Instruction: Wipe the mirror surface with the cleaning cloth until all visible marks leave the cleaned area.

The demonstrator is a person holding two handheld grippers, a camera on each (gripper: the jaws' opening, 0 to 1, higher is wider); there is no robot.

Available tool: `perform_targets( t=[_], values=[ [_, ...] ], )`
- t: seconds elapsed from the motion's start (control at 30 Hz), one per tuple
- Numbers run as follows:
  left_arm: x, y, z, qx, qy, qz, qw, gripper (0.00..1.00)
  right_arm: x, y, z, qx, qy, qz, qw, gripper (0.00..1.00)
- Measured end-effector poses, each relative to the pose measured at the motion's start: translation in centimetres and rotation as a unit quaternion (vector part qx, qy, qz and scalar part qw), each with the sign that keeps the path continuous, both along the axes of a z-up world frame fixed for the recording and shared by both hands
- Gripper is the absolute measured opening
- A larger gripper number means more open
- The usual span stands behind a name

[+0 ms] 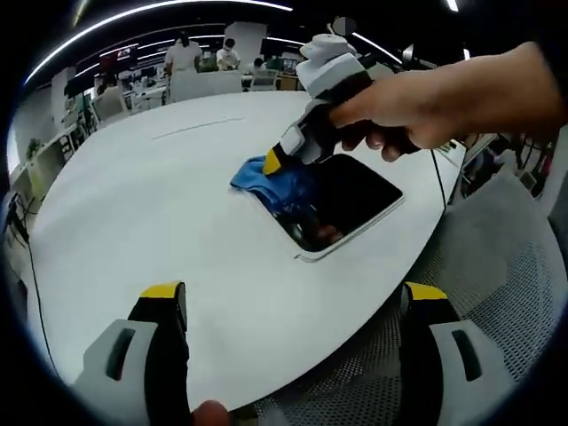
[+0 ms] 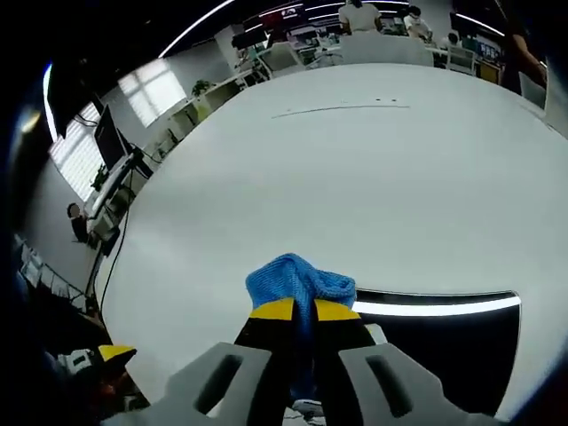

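A rectangular mirror [image 1: 355, 200] with a white frame lies flat near the edge of a large white table [image 1: 160, 204]; its glass looks dark. A blue cleaning cloth [image 1: 266, 182] rests on the mirror's far-left corner and spills onto the table. My right gripper [image 1: 277, 160], held by a hand [image 1: 444, 102], is shut on the cloth and presses it down. In the right gripper view, the blue cloth [image 2: 297, 282] bulges out between the yellow-tipped fingers [image 2: 271, 311], with the mirror [image 2: 444, 342] to the right. My left gripper [image 1: 293, 297] hangs open over the table's near edge, holding nothing.
A mesh office chair [image 1: 497, 293] stands beside the table, near the mirror. A cable [image 1: 437, 177] hangs off the table edge. Desks, monitors and seated people [image 1: 184, 53] fill the far background. The left gripper's tip [image 2: 111, 355] shows low left in the right gripper view.
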State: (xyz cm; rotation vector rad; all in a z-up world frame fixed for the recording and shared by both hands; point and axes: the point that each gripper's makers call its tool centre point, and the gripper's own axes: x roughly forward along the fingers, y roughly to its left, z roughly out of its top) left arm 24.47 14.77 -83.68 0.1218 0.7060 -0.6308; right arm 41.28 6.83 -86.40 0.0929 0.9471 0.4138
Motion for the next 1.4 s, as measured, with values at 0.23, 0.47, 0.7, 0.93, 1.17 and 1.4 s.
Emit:
perform_targets(
  t=[0.23, 0.47, 0.7, 0.93, 1.17, 1.4],
  values=[
    [-0.6, 0.7, 0.1, 0.008, -0.005, 0.002, 1.0000, 0.99, 0.9, 0.0, 0.0, -0.022, 0.001, 0.024, 0.9995, 0.01],
    [-2.2, 1.1, 0.4, 0.001, -0.007, 0.015, 0.9999, 0.99, 0.8, -0.1, 0.0, -0.025, 0.001, 0.030, 0.9992, 0.01],
    [-2.1, 1.2, 0.5, 0.000, -0.008, 0.019, 0.9998, 0.99, 0.6, -0.2, 0.1, -0.027, -0.007, 0.037, 0.9989, 0.01],
    [-1.3, 1.4, 0.8, -0.005, -0.016, 0.032, 0.9993, 0.99, 0.7, -1.4, 0.1, -0.031, -0.005, 0.022, 0.9993, 0.01],
    [-0.9, 1.3, 0.8, -0.007, -0.019, 0.036, 0.9991, 0.99, 0.9, -2.3, 0.1, -0.028, -0.001, 0.014, 0.9995, 0.01],
    [-0.8, 1.2, 1.0, -0.012, -0.028, 0.032, 0.9990, 0.99, 0.8, -3.1, 0.1, -0.031, 0.000, 0.011, 0.9995, 0.01]
  ],
)
